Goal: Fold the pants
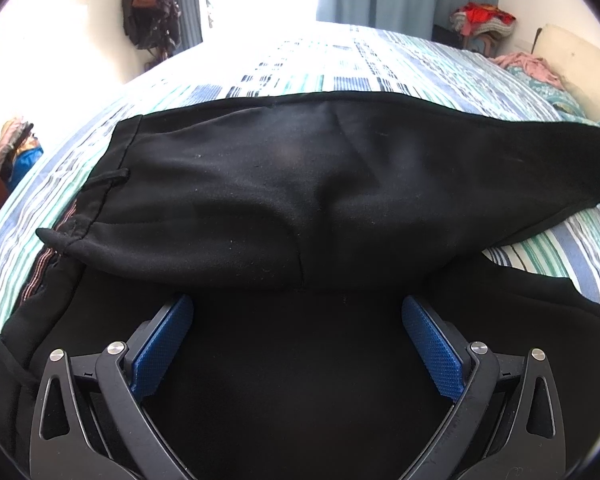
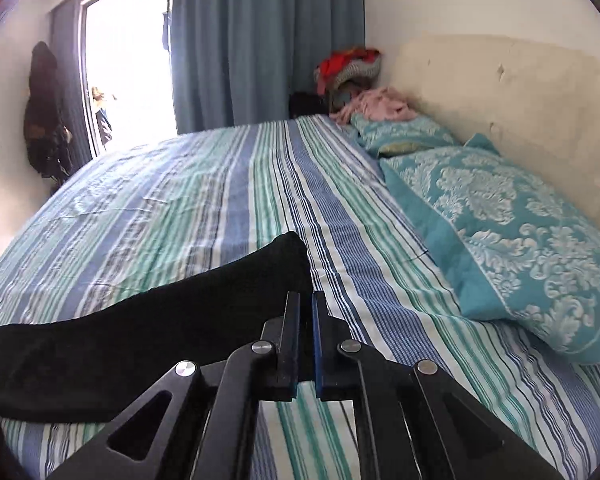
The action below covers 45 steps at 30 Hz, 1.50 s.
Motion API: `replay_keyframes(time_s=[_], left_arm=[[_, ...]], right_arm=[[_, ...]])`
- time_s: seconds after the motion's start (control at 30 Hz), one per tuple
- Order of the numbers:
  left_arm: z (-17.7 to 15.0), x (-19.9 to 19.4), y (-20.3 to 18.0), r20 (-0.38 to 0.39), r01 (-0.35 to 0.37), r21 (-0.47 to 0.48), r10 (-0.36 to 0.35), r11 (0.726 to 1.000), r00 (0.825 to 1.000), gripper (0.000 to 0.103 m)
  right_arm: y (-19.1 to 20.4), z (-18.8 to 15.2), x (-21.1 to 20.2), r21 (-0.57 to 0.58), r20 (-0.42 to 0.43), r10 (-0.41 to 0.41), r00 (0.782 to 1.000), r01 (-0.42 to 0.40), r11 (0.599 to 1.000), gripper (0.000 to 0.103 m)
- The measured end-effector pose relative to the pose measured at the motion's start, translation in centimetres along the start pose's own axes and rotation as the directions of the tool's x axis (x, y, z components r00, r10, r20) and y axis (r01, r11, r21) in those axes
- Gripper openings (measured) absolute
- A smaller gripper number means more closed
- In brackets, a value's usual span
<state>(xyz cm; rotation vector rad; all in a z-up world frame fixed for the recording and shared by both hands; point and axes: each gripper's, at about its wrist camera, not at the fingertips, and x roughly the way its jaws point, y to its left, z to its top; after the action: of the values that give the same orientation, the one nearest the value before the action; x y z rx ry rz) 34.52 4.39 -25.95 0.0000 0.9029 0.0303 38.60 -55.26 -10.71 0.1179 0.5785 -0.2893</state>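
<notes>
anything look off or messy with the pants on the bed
Yes. The pants lie unevenly on the bed: the waistband corner at left is flipped up, and the two legs splay apart at right instead of lying stacked.

The black matt cloth pants [image 1: 260, 184] look soft and faintly linty. The striped cotton-like bedsheet [image 2: 204, 184] is lightly creased. The left gripper [image 1: 298, 308] has blue knurled plastic pads [image 1: 432, 344], matt black arms.
</notes>
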Motion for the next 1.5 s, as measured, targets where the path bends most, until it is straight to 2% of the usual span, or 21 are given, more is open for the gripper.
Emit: replay_keyframes(time_s=[0.1,0.2,0.3,0.37,0.43,0.47,0.5,0.57,0.63,0.7,0.77,0.83,0.9,0.93,1.0,1.1,1.17,1.23,1.3,1.43,1.5], left_arm=[[0.2,0.0,-0.2,-0.006,-0.010,0.006,0.010,1.000,1.000,0.103],[0.3,0.1,-0.3,-0.012,-0.017,0.010,0.018,1.000,1.000,0.103],[0.3,0.1,-0.4,-0.013,-0.021,0.012,0.021,1.000,1.000,0.103],[0.4,0.1,-0.4,-0.015,-0.022,0.013,0.022,1.000,1.000,0.103],[0.4,0.1,-0.3,-0.017,-0.020,0.011,0.020,1.000,1.000,0.103],[0.5,0.1,-0.2,-0.018,-0.016,0.008,0.016,1.000,1.000,0.103],[0.5,0.1,-0.1,-0.019,-0.012,0.005,0.012,1.000,1.000,0.103],[0.4,0.1,0.0,-0.019,-0.005,0.000,0.005,1.000,1.000,0.103],[0.4,0.2,0.0,-0.018,-0.003,-0.002,0.003,1.000,1.000,0.103],[0.4,0.2,0.0,-0.018,-0.005,0.000,0.005,1.000,1.000,0.103],[0.4,0.2,0.0,-0.023,-0.004,0.000,0.004,1.000,1.000,0.103],[0.6,0.2,0.1,-0.038,0.002,-0.008,-0.003,1.000,0.999,0.103],[0.7,0.3,0.4,-0.051,0.015,-0.018,-0.016,1.000,0.999,0.103],[0.8,0.2,0.4,-0.055,0.019,-0.019,-0.020,1.000,0.998,0.103],[0.9,0.1,0.3,-0.081,0.011,-0.009,-0.012,1.000,0.997,0.103],[1.3,-1.1,-0.1,-0.154,-0.033,-0.011,0.031,0.999,0.988,0.102],[1.3,-2.6,-0.8,-0.170,0.040,-0.013,-0.041,0.999,0.985,0.101],[1.9,-4.3,-2.1,-0.148,0.124,0.016,-0.120,0.992,0.982,0.101],[3.8,-5.3,-3.3,-0.134,0.184,0.027,-0.178,0.983,0.975,0.101],[10.3,-3.8,-3.0,-0.110,0.314,-0.169,-0.335,0.934,0.936,0.101],[13.4,-0.4,-2.5,-0.140,0.370,-0.317,-0.429,0.873,0.892,0.101]], right_arm=[[0.5,-4.3,-9.0,0.066,0.082,0.003,0.997,-0.008,0.998,0.004],[0.3,-10.3,-15.4,0.191,0.088,-0.053,0.995,0.035,0.981,0.003],[-0.9,-17.9,-17.4,0.302,-0.054,-0.136,0.989,0.146,0.942,0.003],[-2.0,-22.0,-17.2,0.331,-0.203,-0.208,0.957,0.267,0.905,0.005],[-4.3,-23.8,-17.3,0.444,-0.304,-0.182,0.935,0.308,0.841,0.010],[-5.5,-24.1,-18.4,0.480,-0.298,-0.177,0.938,0.307,0.822,0.024],[-6.2,-24.0,-19.4,0.492,-0.276,-0.206,0.939,0.322,0.809,0.051],[-6.6,-23.7,-22.4,0.513,-0.209,-0.287,0.935,0.355,0.781,0.080],[-6.7,-22.9,-24.4,0.549,-0.122,-0.255,0.959,0.279,0.788,0.082],[-5.4,-22.6,-25.0,0.575,-0.085,-0.102,0.991,0.133,0.807,0.082],[-3.0,-23.1,-24.2,0.623,-0.044,0.113,0.993,-0.061,0.780,0.082],[0.3,-24.1,-21.9,0.665,-0.063,0.301,0.951,-0.185,0.724,0.081],[2.7,-25.2,-18.5,0.687,-0.120,0.417,0.901,-0.228,0.690,0.081],[3.3,-25.7,-17.0,0.690,-0.145,0.417,0.897,-0.211,0.693,0.081],[2.8,-26.3,-14.7,0.723,-0.186,0.357,0.915,-0.118,0.680,0.080],[0.2,-26.6,-14.0,0.833,-0.098,0.291,0.952,-0.081,0.547,0.079],[-0.8,-26.6,-13.6,0.874,-0.062,0.280,0.958,-0.083,0.479,0.079],[-1.5,-26.9,-13.2,0.892,-0.071,0.262,0.963,-0.057,0.449,0.061],[-2.0,-27.1,-12.8,0.888,-0.097,0.241,0.966,-0.025,0.458,0.005],[-2.4,-25.5,-14.3,0.848,-0.051,0.242,0.969,-0.086,0.523,0.005],[-2.1,-23.3,-16.0,0.796,0.001,0.246,0.969,-0.150,0.586,0.005]])
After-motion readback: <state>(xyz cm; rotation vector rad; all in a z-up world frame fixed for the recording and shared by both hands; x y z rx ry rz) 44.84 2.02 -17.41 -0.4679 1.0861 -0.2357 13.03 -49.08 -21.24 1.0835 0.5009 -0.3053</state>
